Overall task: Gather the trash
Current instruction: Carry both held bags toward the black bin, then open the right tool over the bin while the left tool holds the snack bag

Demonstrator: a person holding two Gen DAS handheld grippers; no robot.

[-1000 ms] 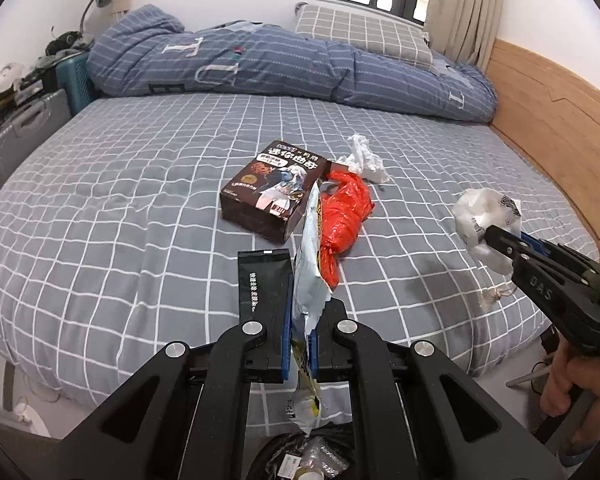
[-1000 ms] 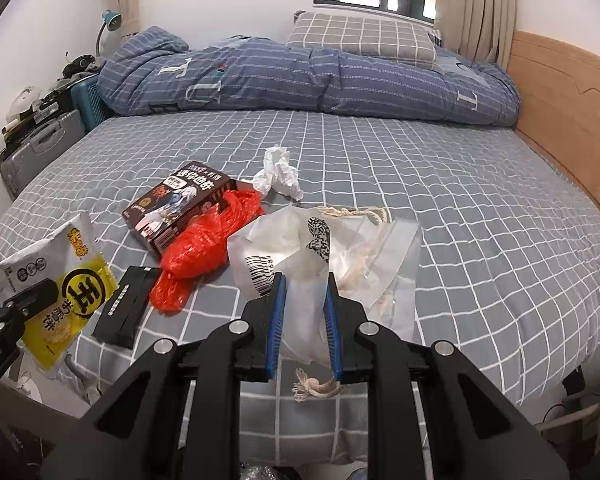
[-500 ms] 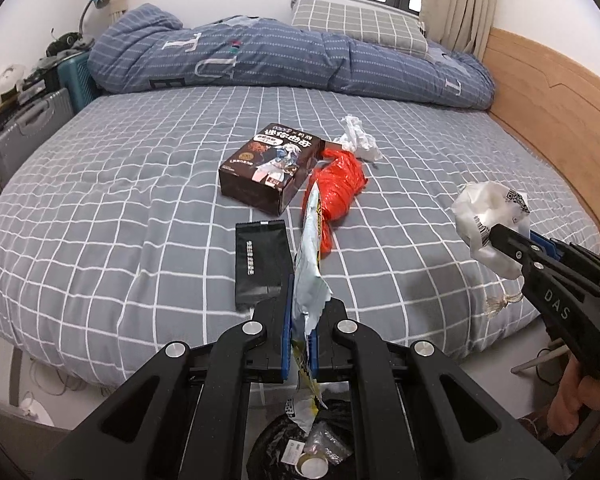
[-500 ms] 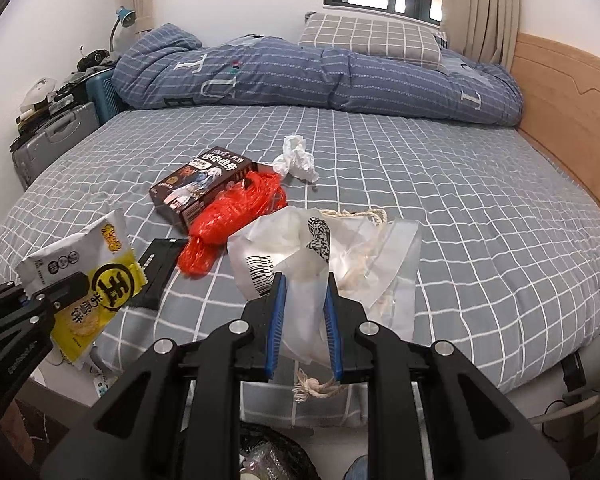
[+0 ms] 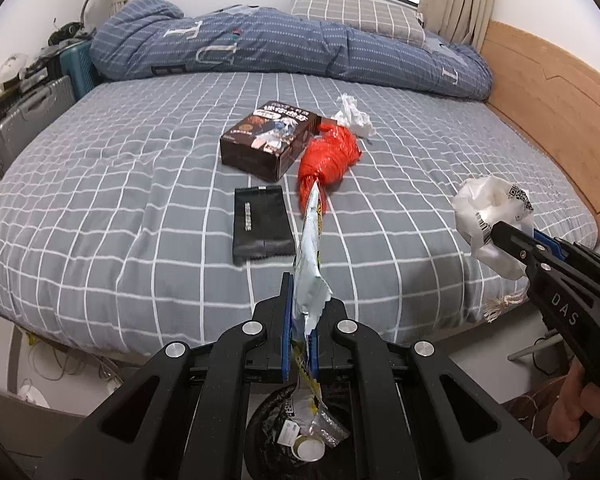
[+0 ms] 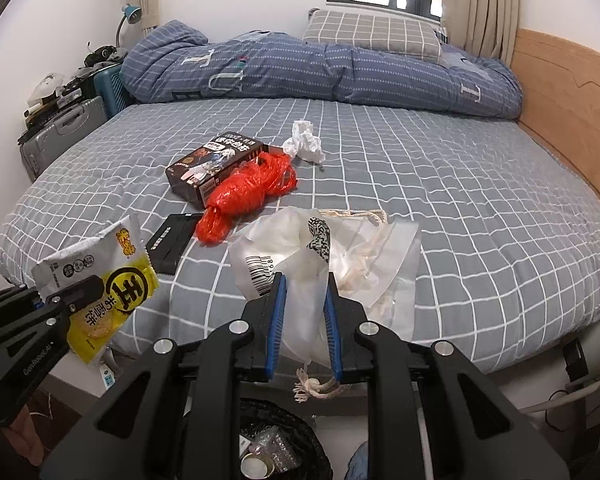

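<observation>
My left gripper is shut on a yellow-and-white snack wrapper, seen flat in the right wrist view as the wrapper. My right gripper is shut on a clear plastic bag with barcodes and a string; the left wrist view shows that bag at the right. Both grippers hang past the bed's foot edge above a black trash bin, also the bin. On the bed lie a red plastic bag, a brown box, a black packet and a crumpled white tissue.
The grey checked bed has a blue duvet and pillow at its head, a wooden side board on the right. Suitcases stand at the left. A hand holds the right gripper. Cables lie on the floor.
Both grippers have drawn back from the bed with their loads still held. More of the bed's foot edge and the trash bin below now show.
</observation>
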